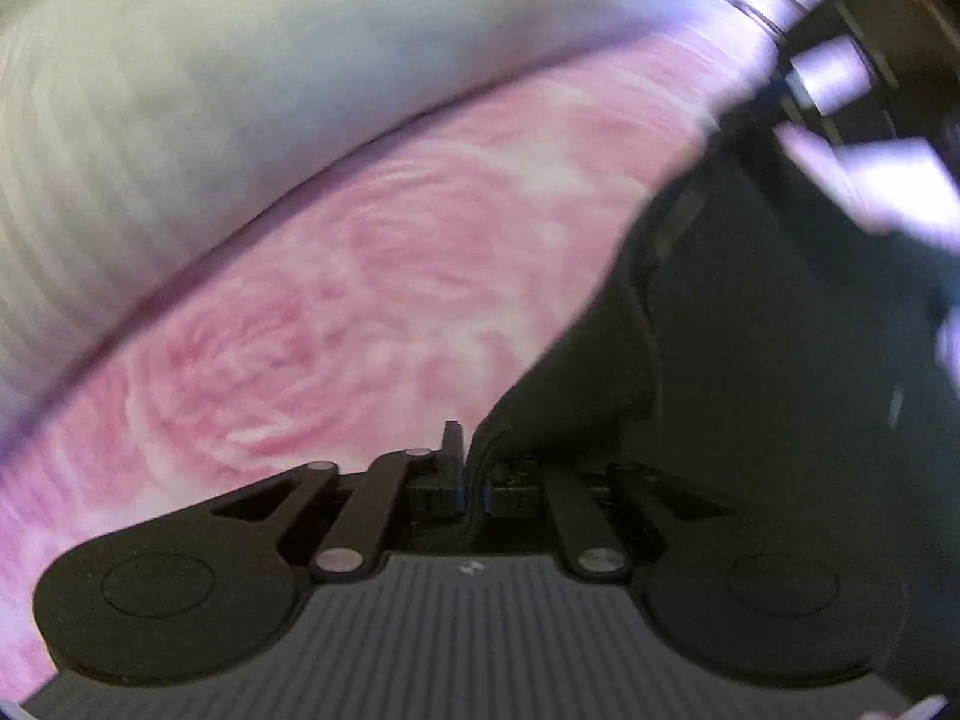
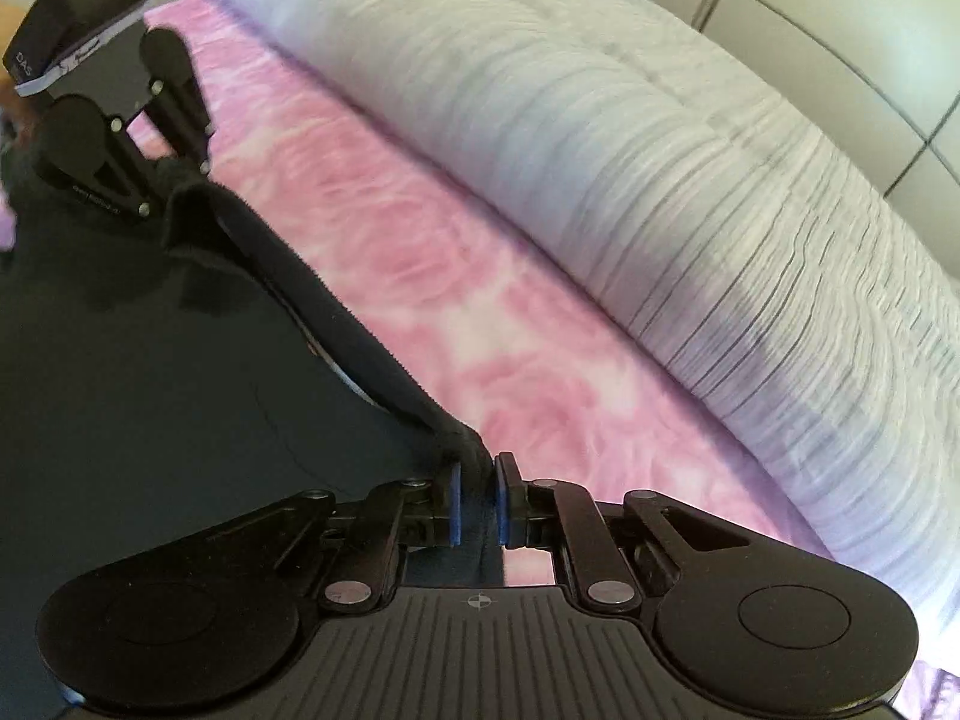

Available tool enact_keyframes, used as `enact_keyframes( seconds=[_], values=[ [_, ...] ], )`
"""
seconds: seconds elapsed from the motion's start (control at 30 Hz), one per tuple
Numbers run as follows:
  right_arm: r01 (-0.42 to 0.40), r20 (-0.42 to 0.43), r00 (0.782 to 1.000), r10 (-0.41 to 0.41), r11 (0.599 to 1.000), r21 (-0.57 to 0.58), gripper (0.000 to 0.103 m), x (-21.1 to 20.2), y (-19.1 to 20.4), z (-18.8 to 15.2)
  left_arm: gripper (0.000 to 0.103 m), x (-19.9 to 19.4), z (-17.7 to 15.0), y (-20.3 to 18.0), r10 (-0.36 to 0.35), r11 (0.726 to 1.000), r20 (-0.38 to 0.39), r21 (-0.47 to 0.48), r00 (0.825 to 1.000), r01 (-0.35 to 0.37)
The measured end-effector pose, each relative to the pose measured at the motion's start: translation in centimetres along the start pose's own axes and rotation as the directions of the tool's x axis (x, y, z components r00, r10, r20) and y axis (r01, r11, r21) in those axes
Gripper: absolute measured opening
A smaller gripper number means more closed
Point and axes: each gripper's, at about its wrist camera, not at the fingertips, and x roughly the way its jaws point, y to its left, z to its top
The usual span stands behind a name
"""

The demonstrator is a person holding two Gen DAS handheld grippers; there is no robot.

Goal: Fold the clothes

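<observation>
Two tongs pinching dark garment (image 2: 150, 360), hem taut, smooth

1 dark garment (image 2: 150, 360), 2 grippers (image 2: 477, 501) (image 1: 468, 474), 1 pink sheet (image 2: 420, 276), 1 striped duvet (image 2: 660, 150)

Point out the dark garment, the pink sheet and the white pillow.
Garment (image 2: 150, 372): right wrist view, flat body.
Sheet (image 2: 480, 324): right wrist view, bare middle.
Pillow (image 2: 630, 150): right wrist view, ribbed top.

Matt dark cloth garment (image 2: 150, 360), pink mottled fabric sheet (image 2: 480, 300), ribbed white bedding (image 2: 660, 150)
</observation>
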Motion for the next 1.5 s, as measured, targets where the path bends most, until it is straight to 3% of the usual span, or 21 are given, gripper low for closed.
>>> enact_keyframes(
  seconds=[0.07, 0.1, 0.13, 0.2, 0.27, 0.37, 0.47, 0.53, 0.63, 0.77, 0.8, 0.87, 0.93, 1.07, 1.17, 1.23, 1.33, 1.43, 1.5],
  values=[
    [0.017, -0.005, 1.0, -0.017, 0.998, 0.057, 0.021, 1.5, -1.7, 1.0, 0.017, 0.4, 0.7, 2.9, 0.002, 0.988, 0.024, -0.156, 1.0, 0.001],
    [0.065, 0.009, 0.998, -0.066, 0.993, 0.099, 0.038, 1.9, -2.2, 1.3, 0.016, 0.1, 0.7, 4.3, 0.032, 0.973, 0.059, -0.231, 0.998, -0.017],
    [0.104, 0.035, 0.993, -0.111, 0.981, 0.161, 0.044, 1.7, -2.8, 1.3, 0.016, -0.3, 0.7, 5.6, 0.064, 0.952, 0.092, -0.305, 0.994, -0.033],
    [0.109, 0.111, 0.983, -0.149, 0.946, 0.307, 0.047, 0.3, -3.8, 0.1, 0.015, -0.9, 0.2, 7.9, 0.134, 0.905, 0.127, -0.42, 0.983, -0.069],
    [0.116, 0.139, 0.971, -0.193, 0.895, 0.431, 0.05, -1.0, -4.3, -2.1, 0.015, -1.6, -0.5, 8.8, 0.197, 0.885, 0.141, -0.451, 0.97, -0.114],
    [0.08, 0.134, 0.971, -0.2, 0.794, 0.602, 0.05, -3.4, -3.9, -7.4, 0.018, -3.0, -2.2, 7.7, 0.215, 0.909, 0.167, -0.395, 0.962, -0.135],
    [0.094, 0.095, 0.971, -0.221, 0.713, 0.695, 0.05, -6.5, -1.7, -12.7, 0.025, -4.2, -4.9, 3.6, 0.21, 0.96, 0.162, -0.221, 0.964, -0.172],
    [0.138, 0.031, 0.972, -0.233, 0.67, 0.729, 0.051, -8.6, 0.0, -16.5, 0.025, -4.5, -6.7, 0.5, 0.179, 0.98, 0.14, -0.112, 0.974, -0.164],
    [0.241, -0.127, 0.968, -0.215, 0.676, 0.697, 0.052, -10.4, 1.2, -21.7, 0.028, -4.4, -8.8, -3.9, 0.151, 0.989, 0.103, -0.01, 0.983, -0.151],
    [0.233, -0.183, 0.972, -0.146, 0.674, 0.701, 0.052, -11.3, 0.3, -26.3, 0.032, -4.1, -9.4, -9.0, 0.157, 0.985, 0.085, 0.06, 0.984, -0.162],
    [0.277, -0.211, 0.961, -0.18, 0.664, 0.695, 0.052, -11.8, -0.3, -26.8, 0.031, -4.1, -9.1, -10.2, 0.147, 0.986, 0.089, 0.07, 0.985, -0.153],
    [0.356, -0.234, 0.933, -0.274, 0.601, 0.715, 0.051, -13.3, -1.9, -27.7, 0.031, -4.2, -8.0, -12.9, 0.1, 0.989, 0.107, 0.097, 0.989, -0.11],
    [0.385, -0.231, 0.912, -0.338, 0.513, 0.767, 0.051, -15.7, -2.7, -29.2, 0.032, -3.9, -6.5, -16.3, 0.081, 0.982, 0.133, 0.158, 0.988, -0.101],
    [0.417, -0.253, 0.879, -0.405, 0.394, 0.819, 0.051, -20.7, -1.4, -33.1, 0.032, -2.6, -2.9, -23.6, -0.02, 0.963, 0.168, 0.269, 0.986, -0.027],
    [0.448, -0.307, 0.859, -0.411, 0.31, 0.838, 0.052, -24.8, 1.8, -37.3, 0.033, -1.3, -1.2, -30.1, -0.082, 0.91, 0.182, 0.414, 0.98, -0.001],
    [0.465, -0.347, 0.847, -0.402, 0.247, 0.85, 0.053, -26.8, 3.7, -40.3, 0.036, -0.3, -0.7, -34.7, -0.118, 0.842, 0.184, 0.539, 0.976, 0.0],
    [0.449, -0.379, 0.85, -0.366, 0.124, 0.885, 0.057, -29.7, 5.9, -45.4, 0.039, 1.3, -1.6, -40.7, -0.134, 0.69, 0.186, 0.722, 0.973, -0.043],
    [0.369, -0.339, 0.876, -0.343, 0.026, 0.929, 0.058, -31.0, 6.7, -49.2, 0.041, 3.7, -3.2, -44.8, -0.105, 0.511, 0.182, 0.853, 0.978, -0.104],
    [0.302, -0.286, 0.897, -0.336, -0.004, 0.953, 0.058, -31.0, 6.9, -50.7, 0.041, 5.2, -4.1, -45.9, -0.075, 0.42, 0.183, 0.897, 0.98, -0.135]
  ],
)
